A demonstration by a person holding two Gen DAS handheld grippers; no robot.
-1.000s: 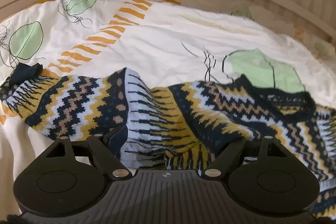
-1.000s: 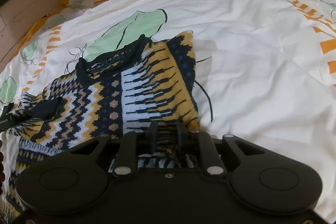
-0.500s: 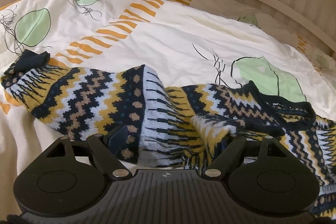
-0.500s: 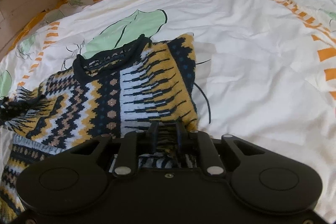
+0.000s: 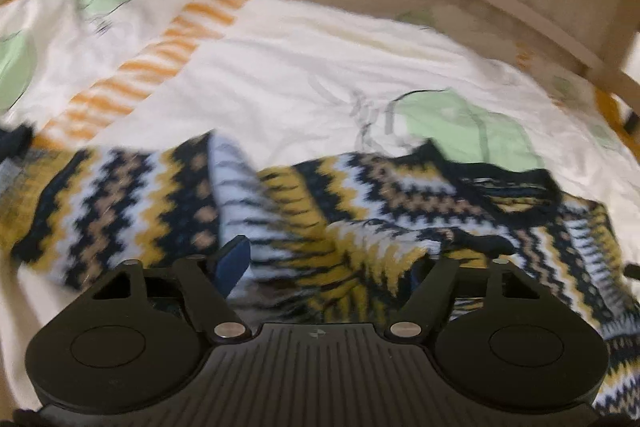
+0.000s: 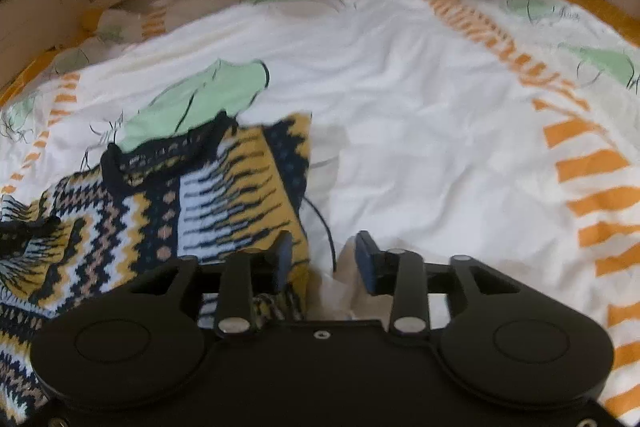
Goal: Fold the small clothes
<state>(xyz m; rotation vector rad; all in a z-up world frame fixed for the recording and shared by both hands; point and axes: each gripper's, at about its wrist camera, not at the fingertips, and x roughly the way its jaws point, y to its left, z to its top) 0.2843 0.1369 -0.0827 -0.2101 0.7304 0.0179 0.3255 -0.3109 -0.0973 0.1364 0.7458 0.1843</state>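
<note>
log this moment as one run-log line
stage: sleeve fold laid | sweater on duvet | right gripper: jaws just opened, open beside sweater edge | left gripper: closing, knit between, open

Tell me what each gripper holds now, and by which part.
Right gripper: nothing; jaws just opening beside the sweater edge. Left gripper: jaws closing around a sweater fold; grip unclear.

No readable text, label, brand or number shows in either wrist view; both are motion-blurred.
</note>
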